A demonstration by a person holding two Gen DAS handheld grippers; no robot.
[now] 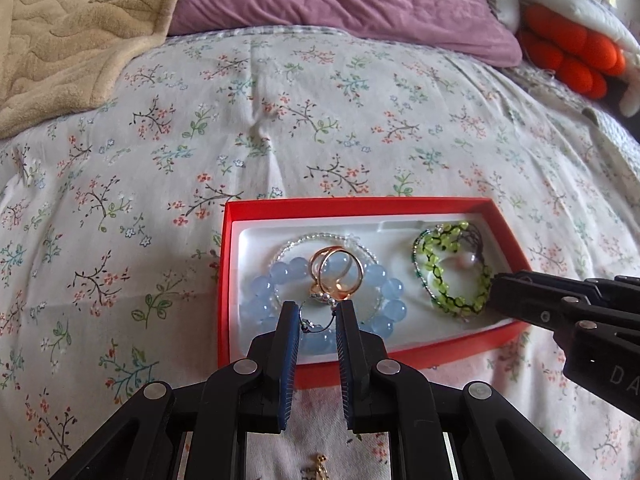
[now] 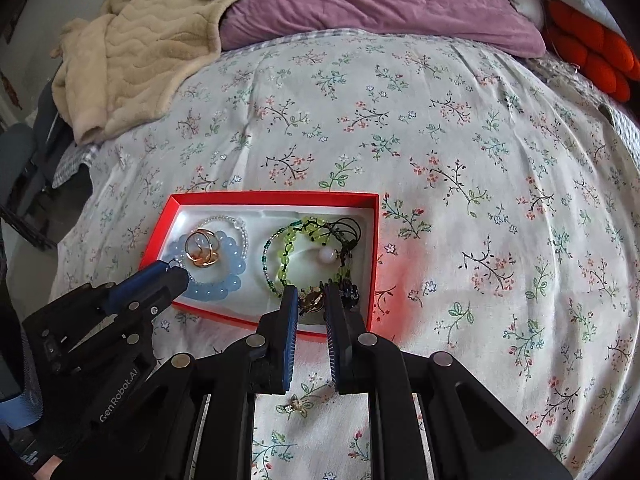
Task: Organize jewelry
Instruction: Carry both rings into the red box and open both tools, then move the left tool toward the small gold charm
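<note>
A red box [image 1: 224, 280] [image 2: 374, 240] with a white liner lies on the floral bedspread. Its left part holds a blue bead bracelet [image 1: 390, 292] [image 2: 234, 264], a clear bead string and gold rings [image 1: 336, 270] [image 2: 202, 252]. Its right part holds a green bead bracelet [image 1: 440, 264] [image 2: 286, 248] and dark cords. My left gripper [image 1: 318, 310] [image 2: 176, 270] is open over the blue bracelet, a thin wire piece between its fingers. My right gripper [image 2: 312, 294] [image 1: 496, 292] is open around a small gold piece [image 2: 312, 300] at the box's near right corner.
A small gold charm [image 2: 298, 406] [image 1: 320, 466] lies on the bedspread below the grippers. A beige blanket [image 2: 140, 52] and a purple pillow [image 2: 380, 0] lie at the far end. An orange plush [image 2: 592, 52] is at the far right.
</note>
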